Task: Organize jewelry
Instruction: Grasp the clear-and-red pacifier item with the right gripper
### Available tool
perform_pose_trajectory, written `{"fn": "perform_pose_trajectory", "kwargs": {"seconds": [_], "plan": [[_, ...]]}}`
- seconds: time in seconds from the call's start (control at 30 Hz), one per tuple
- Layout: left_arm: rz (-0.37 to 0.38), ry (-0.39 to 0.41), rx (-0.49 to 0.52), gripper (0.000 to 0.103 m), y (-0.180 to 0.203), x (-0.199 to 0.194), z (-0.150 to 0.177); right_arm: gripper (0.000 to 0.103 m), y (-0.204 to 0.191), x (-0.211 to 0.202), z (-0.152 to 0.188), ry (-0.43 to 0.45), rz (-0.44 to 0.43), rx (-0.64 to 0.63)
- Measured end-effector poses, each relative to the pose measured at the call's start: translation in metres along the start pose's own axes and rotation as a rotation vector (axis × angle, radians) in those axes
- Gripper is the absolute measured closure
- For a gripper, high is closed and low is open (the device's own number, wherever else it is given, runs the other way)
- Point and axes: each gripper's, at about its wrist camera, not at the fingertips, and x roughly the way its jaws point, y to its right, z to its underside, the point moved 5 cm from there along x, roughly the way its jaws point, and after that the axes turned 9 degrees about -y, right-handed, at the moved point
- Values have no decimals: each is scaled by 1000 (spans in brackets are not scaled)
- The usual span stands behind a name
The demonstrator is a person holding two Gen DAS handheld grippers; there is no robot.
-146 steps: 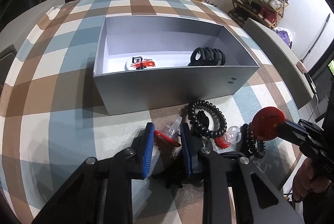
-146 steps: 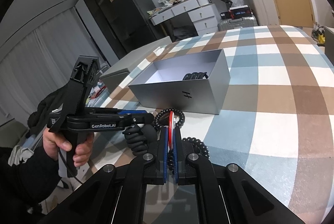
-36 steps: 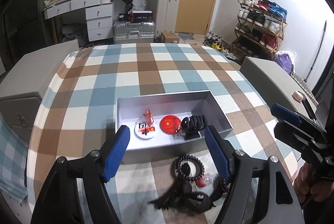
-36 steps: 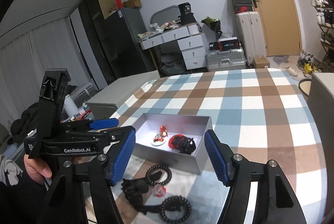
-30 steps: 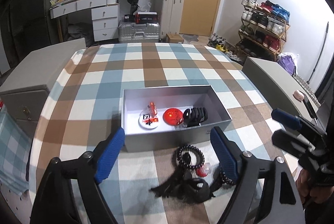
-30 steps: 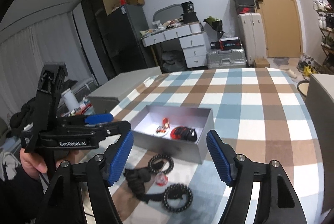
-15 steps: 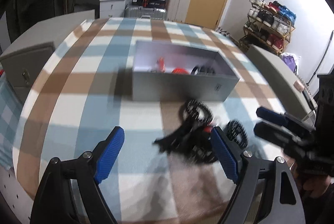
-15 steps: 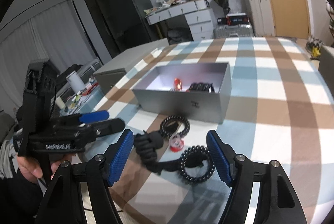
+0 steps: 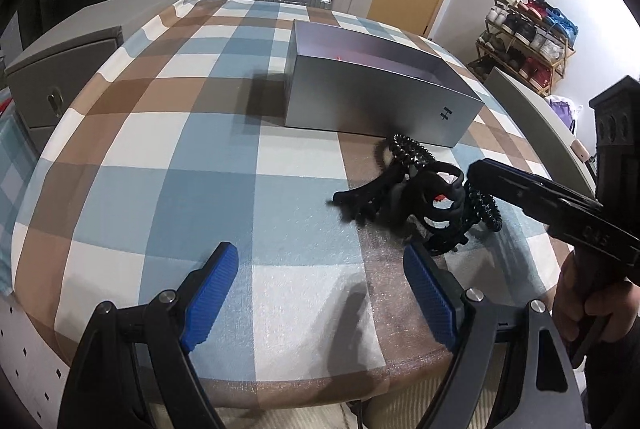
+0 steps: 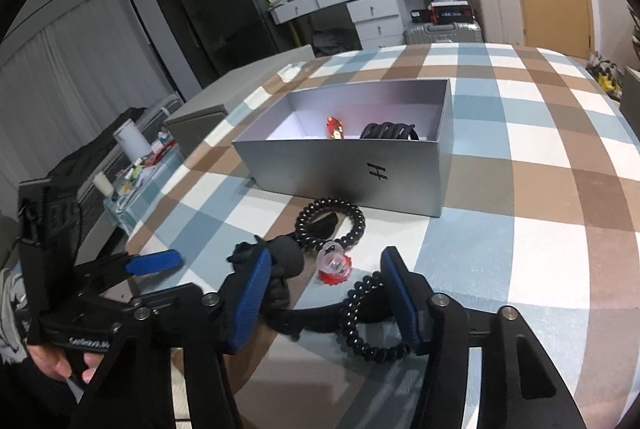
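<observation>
A loose pile lies on the checked tablecloth in front of the grey box (image 10: 352, 169): a black claw clip (image 10: 286, 257), a clear and red small clip (image 10: 334, 265) and two black spiral hair ties (image 10: 332, 225) (image 10: 360, 329). My right gripper (image 10: 326, 293) hangs low over this pile with its jaws closing. The small clip and one spiral tie lie between the blue pads, which press on nothing. Inside the box lie a red piece (image 10: 336, 127) and black hair ties (image 10: 390, 131). My left gripper (image 9: 320, 289) stands wide open with nothing in it, just left of the pile (image 9: 420, 197).
The table's near edge (image 9: 280, 389) runs just under the left gripper. Grey cabinets (image 9: 60, 69) flank the table on both sides. A hand (image 9: 580, 301) holds the right gripper's handle at the right. A white dresser, suitcases and a shoe rack stand behind.
Both grippers have sunk toward the table and come closer to the pile. The right gripper's jaws have narrowed around it. The left jaws are as wide as before.
</observation>
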Motion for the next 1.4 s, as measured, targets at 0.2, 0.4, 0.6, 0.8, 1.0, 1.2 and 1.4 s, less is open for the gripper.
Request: {"fn": "perform_pose_trajectory", "kwargs": {"seconds": [0.2, 0.4, 0.6, 0.8, 1.0, 1.2, 1.4], "plan": [[-3, -4, -4, 22, -4, 2, 1, 66, 0, 8, -2, -21, 26, 10], [-6, -3, -9, 22, -7, 1, 1, 86, -4, 16, -3, -55, 24, 0], [-13, -7, -9, 22, -7, 0, 3, 98, -12, 19, 1, -70, 36, -37], [-23, 2, -9, 22, -8, -3, -2, 98, -7, 9, 0, -29, 24, -18], [-29, 35, 25, 22, -2, -11, -19, 98, 3, -6, -5, 16, -3, 24], [-29, 50, 69, 22, 13, -10, -39, 98, 12, -26, -8, 70, -19, 53], [-14, 11, 182, 22, 44, 3, -59, 98, 34, -58, -6, 140, 3, 95]]}}
